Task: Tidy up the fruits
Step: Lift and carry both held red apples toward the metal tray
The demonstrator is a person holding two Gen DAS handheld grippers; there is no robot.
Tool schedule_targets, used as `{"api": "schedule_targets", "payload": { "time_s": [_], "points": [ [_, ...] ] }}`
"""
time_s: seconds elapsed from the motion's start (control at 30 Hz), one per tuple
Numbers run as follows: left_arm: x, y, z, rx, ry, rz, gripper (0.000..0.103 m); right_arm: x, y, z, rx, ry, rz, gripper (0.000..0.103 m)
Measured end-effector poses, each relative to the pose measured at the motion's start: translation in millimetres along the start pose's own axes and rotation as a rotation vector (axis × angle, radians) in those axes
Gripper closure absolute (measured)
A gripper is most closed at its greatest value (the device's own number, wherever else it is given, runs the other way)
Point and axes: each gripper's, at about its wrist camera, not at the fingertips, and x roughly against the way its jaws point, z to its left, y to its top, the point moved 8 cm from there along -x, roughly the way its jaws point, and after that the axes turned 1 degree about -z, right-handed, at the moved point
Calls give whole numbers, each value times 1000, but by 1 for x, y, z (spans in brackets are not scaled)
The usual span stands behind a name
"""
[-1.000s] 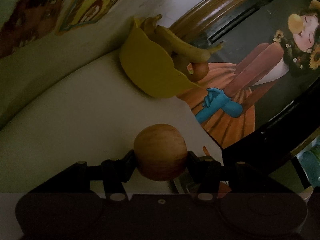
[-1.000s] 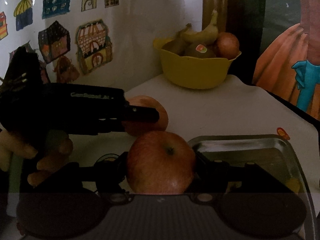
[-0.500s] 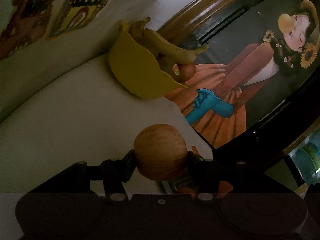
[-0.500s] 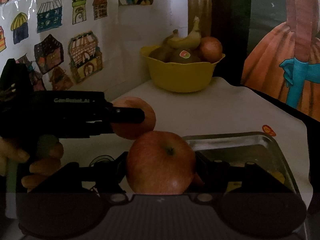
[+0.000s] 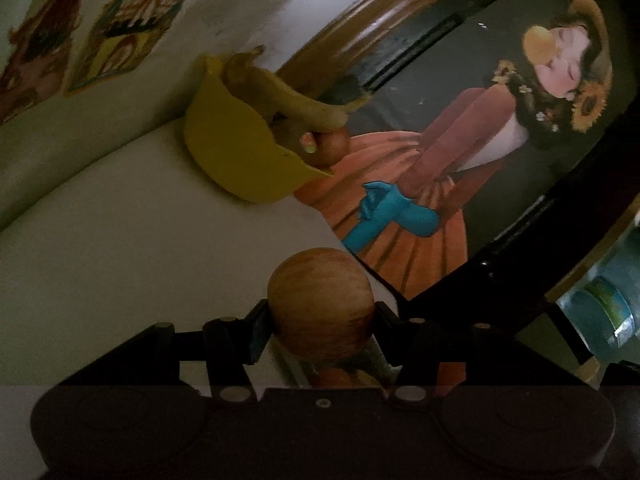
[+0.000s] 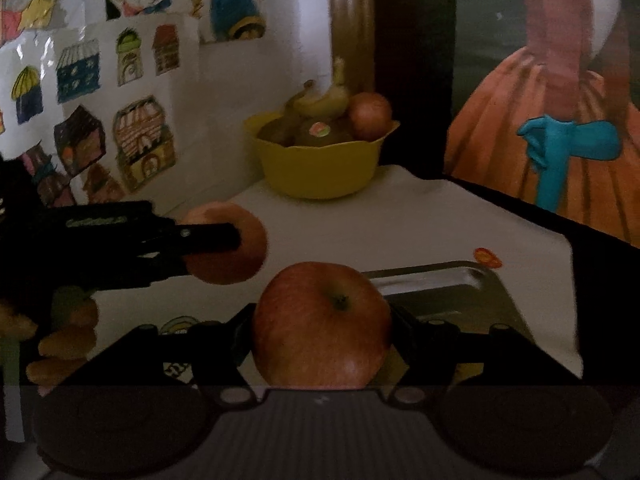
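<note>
On your left, your left gripper [image 6: 224,240] is clamped on a pale red apple [image 6: 232,240], held above the white table [image 6: 400,224]. Behind it, at the table's far corner by the wall, a yellow bowl [image 6: 320,168] holds bananas [image 6: 320,100] and other fruit. Your right gripper [image 6: 322,332] grips a second apple [image 6: 322,320] in front of a metal tray [image 6: 460,280].
</note>
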Motion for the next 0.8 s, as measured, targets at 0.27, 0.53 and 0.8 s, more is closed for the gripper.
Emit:
{"api": "schedule_targets", "payload": {
  "time_s": [0.27, 0.53, 0.8],
  "points": [
    [3, -20, -35, -91, -45, 6, 48, 29, -14, -36, -56, -61, -11, 30],
    [-2, -58, -76, -165, -131, 69, 48, 55, -33, -71, -121, -116, -14, 30],
    [-11, -96, -99, -168, -182, 151, 48, 75, -52, -93, -165, -152, -13, 30]
  ]
}}
